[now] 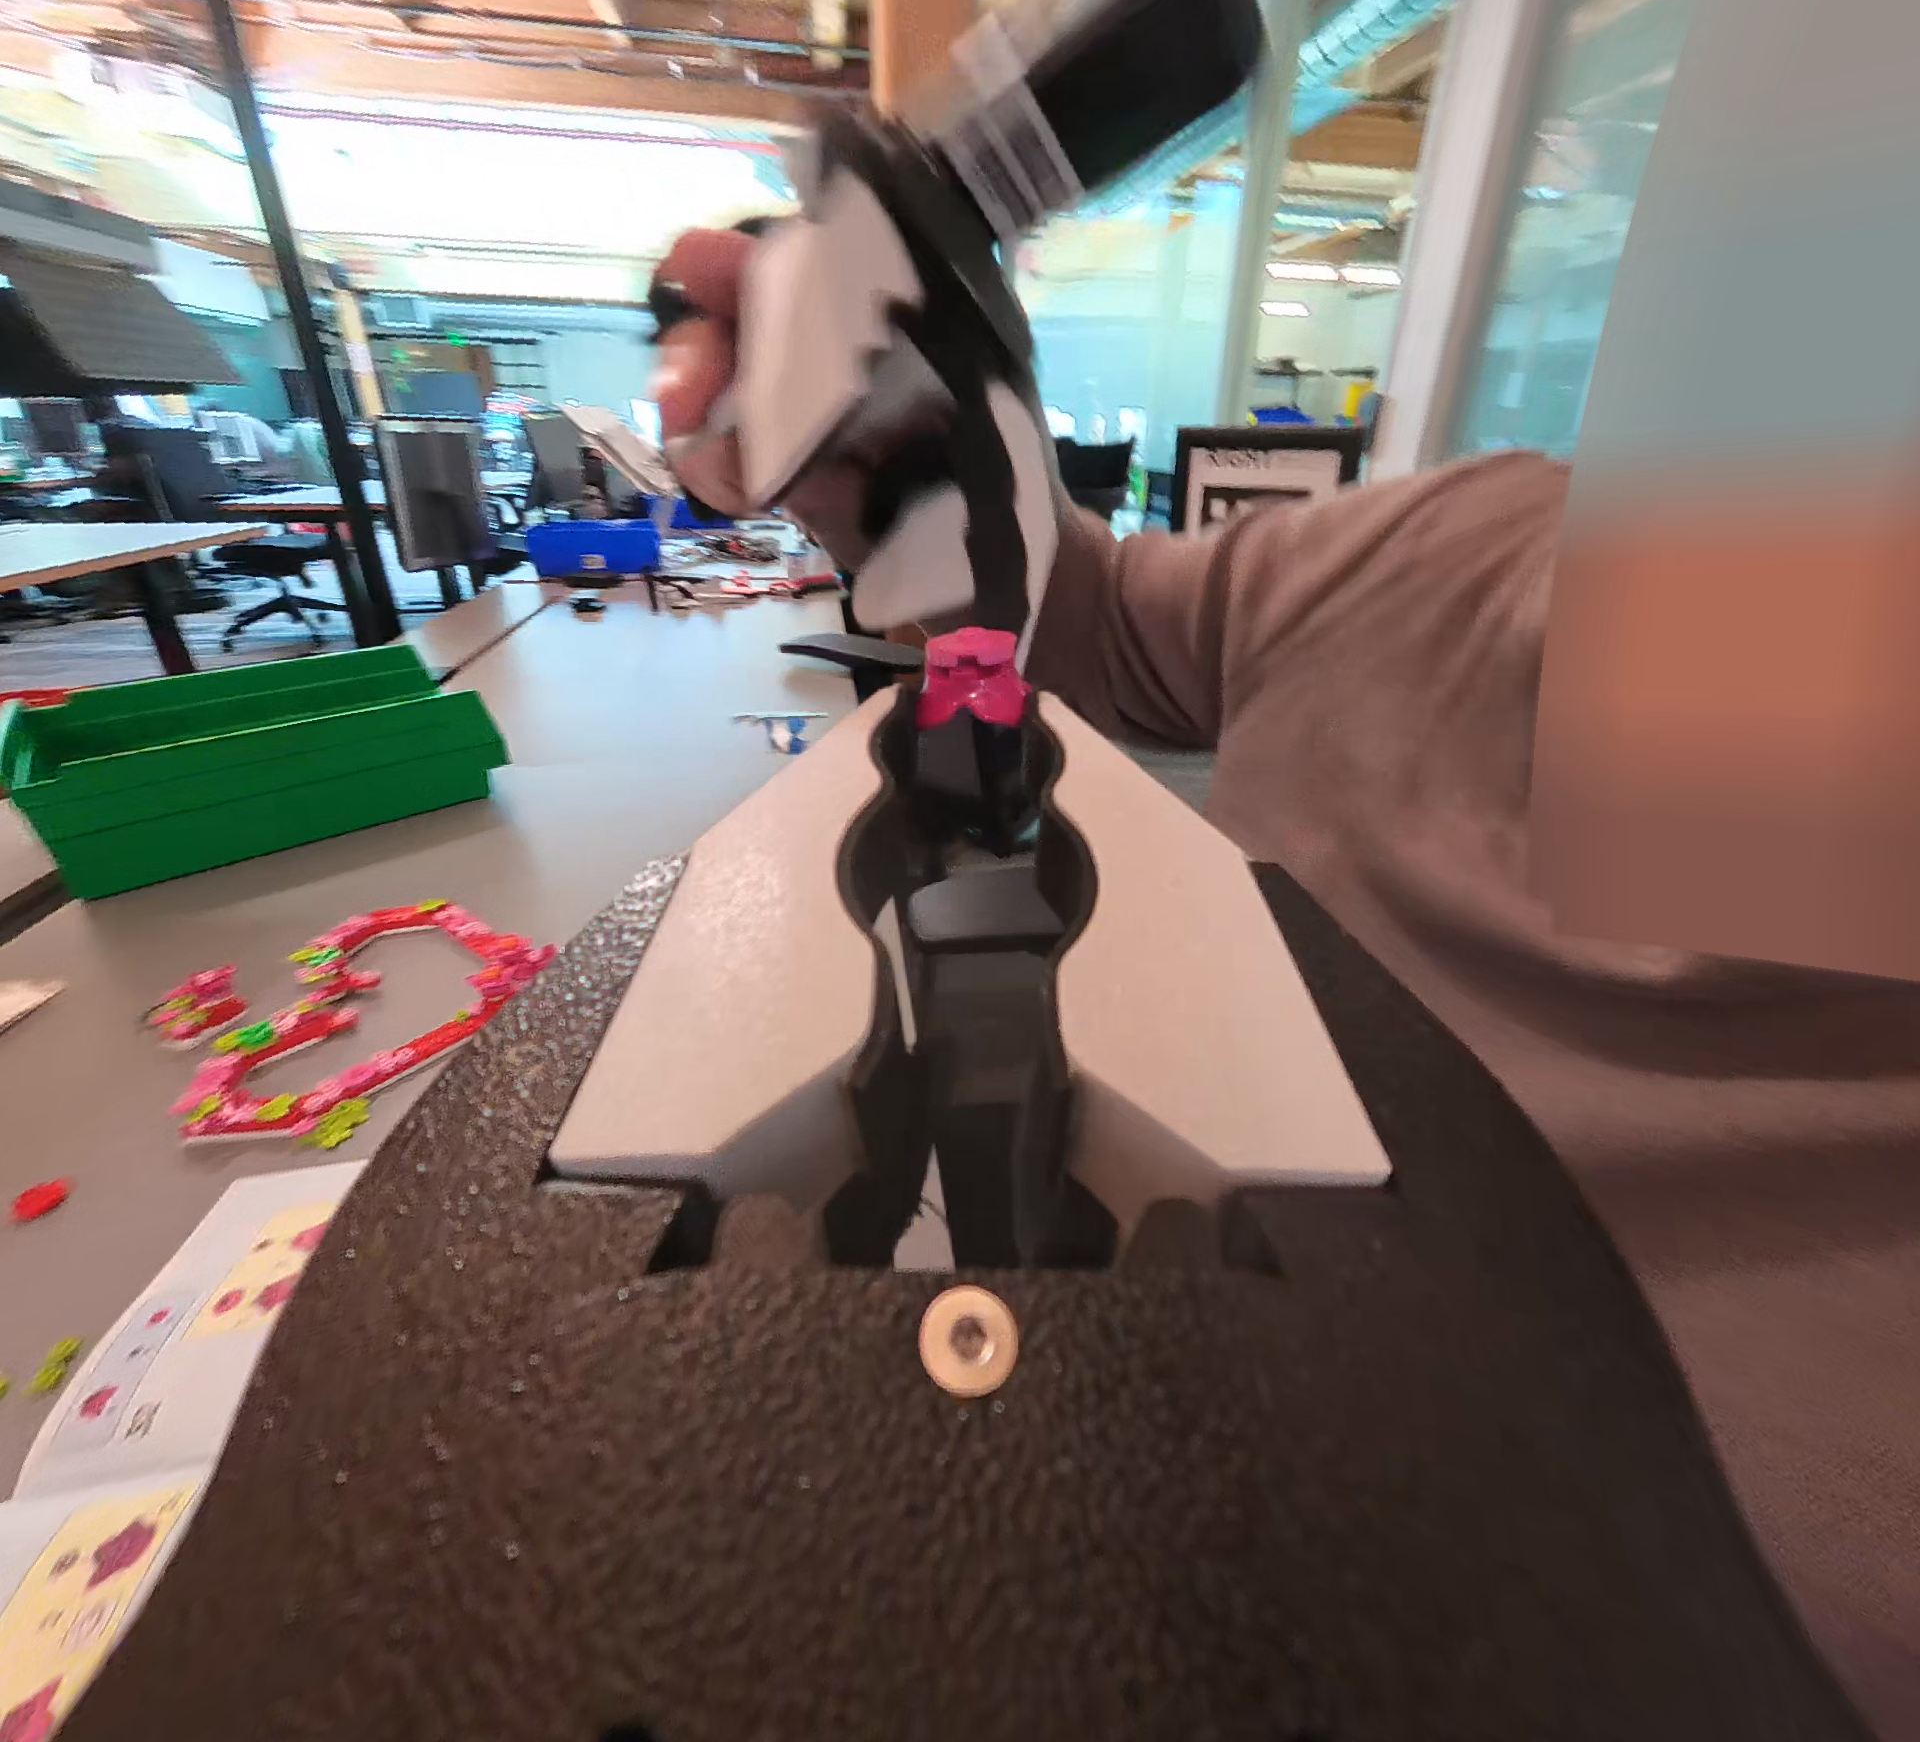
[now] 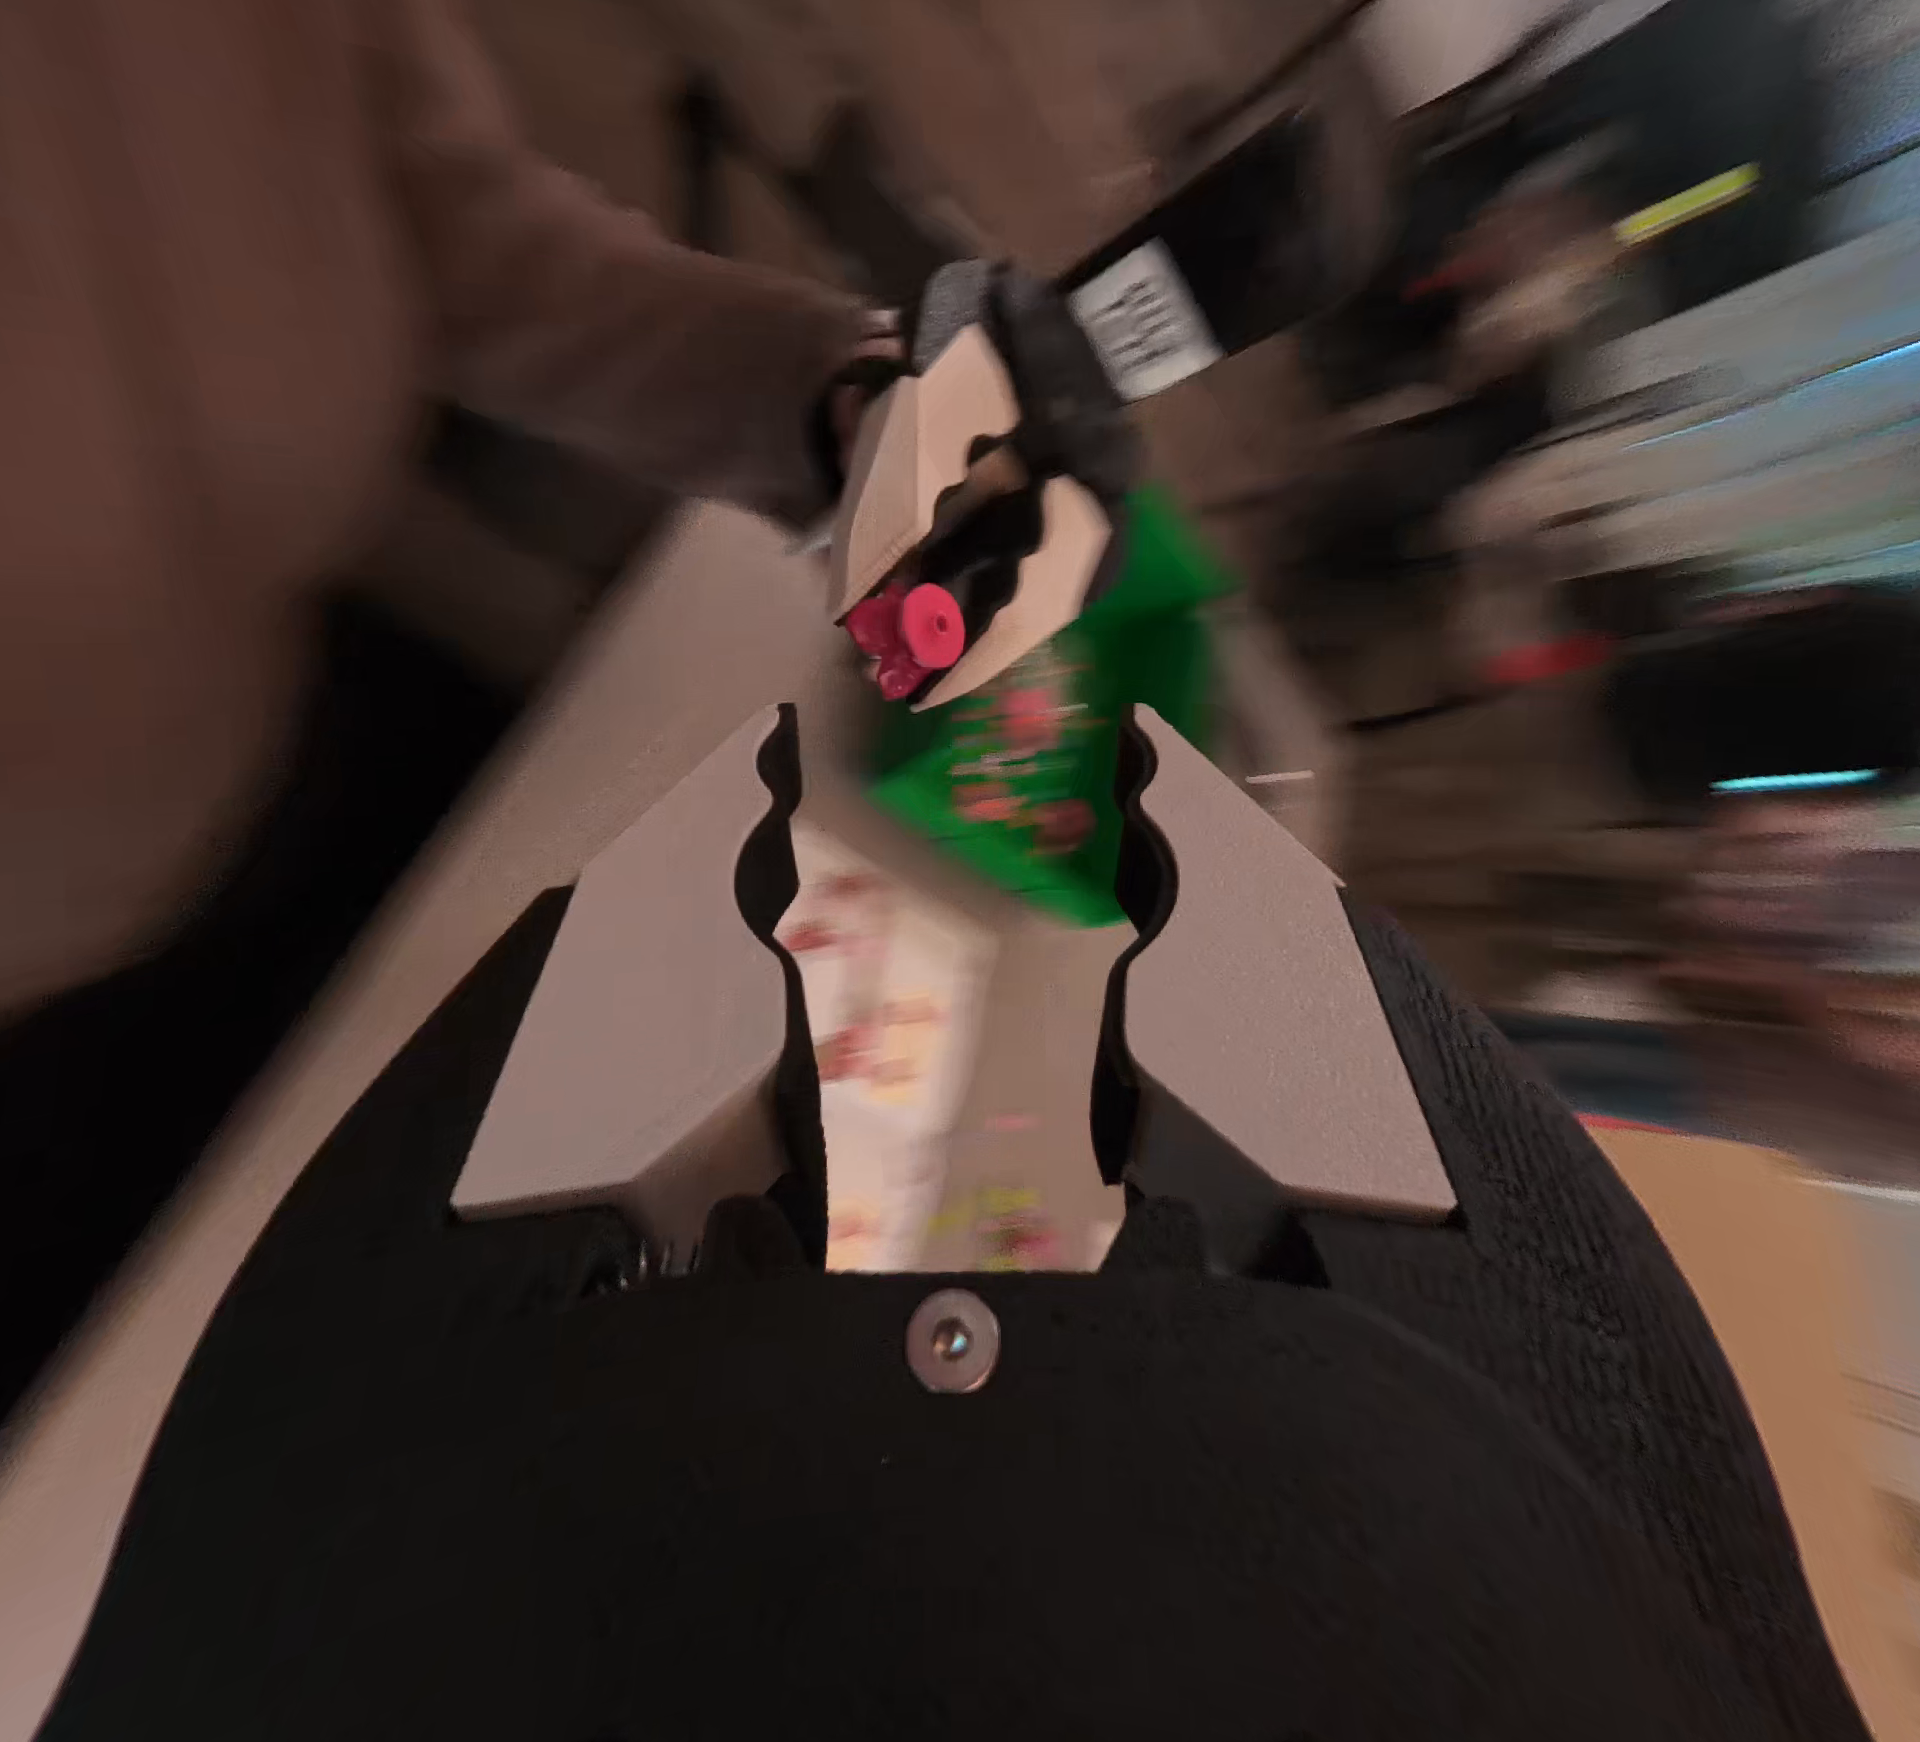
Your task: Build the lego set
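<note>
The left tool (image 1: 971, 705) pinched a magenta flower piece (image 1: 971, 676); the right tool (image 2: 956, 726) gaped empty. Only the left wrist view showed the green tray (image 1: 249, 762) sharply, contents hidden, left of the tool.

A magenta flower piece (image 1: 971, 679) is showing between grey-and-black tongs (image 1: 971, 726). A green tray (image 1: 249, 762) and a red, pink and lime heart-shaped build (image 1: 353, 1017) are lying on the pale grey bench (image 1: 623, 705).
</note>
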The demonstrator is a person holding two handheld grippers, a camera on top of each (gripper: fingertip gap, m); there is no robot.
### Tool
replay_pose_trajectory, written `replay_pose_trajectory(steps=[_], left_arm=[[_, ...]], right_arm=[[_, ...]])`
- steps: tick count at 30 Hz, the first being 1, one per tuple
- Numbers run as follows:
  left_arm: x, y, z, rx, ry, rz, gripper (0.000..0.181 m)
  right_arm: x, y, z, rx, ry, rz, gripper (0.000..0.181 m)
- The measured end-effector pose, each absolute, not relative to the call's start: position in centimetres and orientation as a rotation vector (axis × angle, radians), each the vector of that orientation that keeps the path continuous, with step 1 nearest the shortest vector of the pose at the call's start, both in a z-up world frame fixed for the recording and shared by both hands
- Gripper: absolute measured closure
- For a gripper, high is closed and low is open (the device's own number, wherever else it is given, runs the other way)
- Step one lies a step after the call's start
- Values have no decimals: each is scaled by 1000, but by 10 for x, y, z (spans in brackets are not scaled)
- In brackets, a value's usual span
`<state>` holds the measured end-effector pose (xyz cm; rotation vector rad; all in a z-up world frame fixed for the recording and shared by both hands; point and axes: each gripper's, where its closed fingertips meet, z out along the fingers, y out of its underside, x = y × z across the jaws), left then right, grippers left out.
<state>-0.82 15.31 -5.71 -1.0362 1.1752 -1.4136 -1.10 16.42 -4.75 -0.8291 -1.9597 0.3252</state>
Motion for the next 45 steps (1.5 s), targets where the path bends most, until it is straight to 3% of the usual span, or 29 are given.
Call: replay_pose_trajectory(steps=[6,11,19,37,45], left_arm=[[-18,162,-51,-1032,1105,-1456,164],[-14,159,-52,-1028,1119,-1469,164],[-11,159,-52,-1018,1131,-1487,164],[-4,160,-49,-1050,1134,-1497,165],[-3,170,-47,-1045,1097,-1288,161]], right_arm=[[-26,164,-54,-480,-1694,-158,131],[-36,165,-50,-438,-1622,-254,134],[-39,166,-51,-387,-1626,-304,167],[-32,162,-49,-207,-1572,-560,171],[-26,170,-46,-361,-1579,-421,171]])
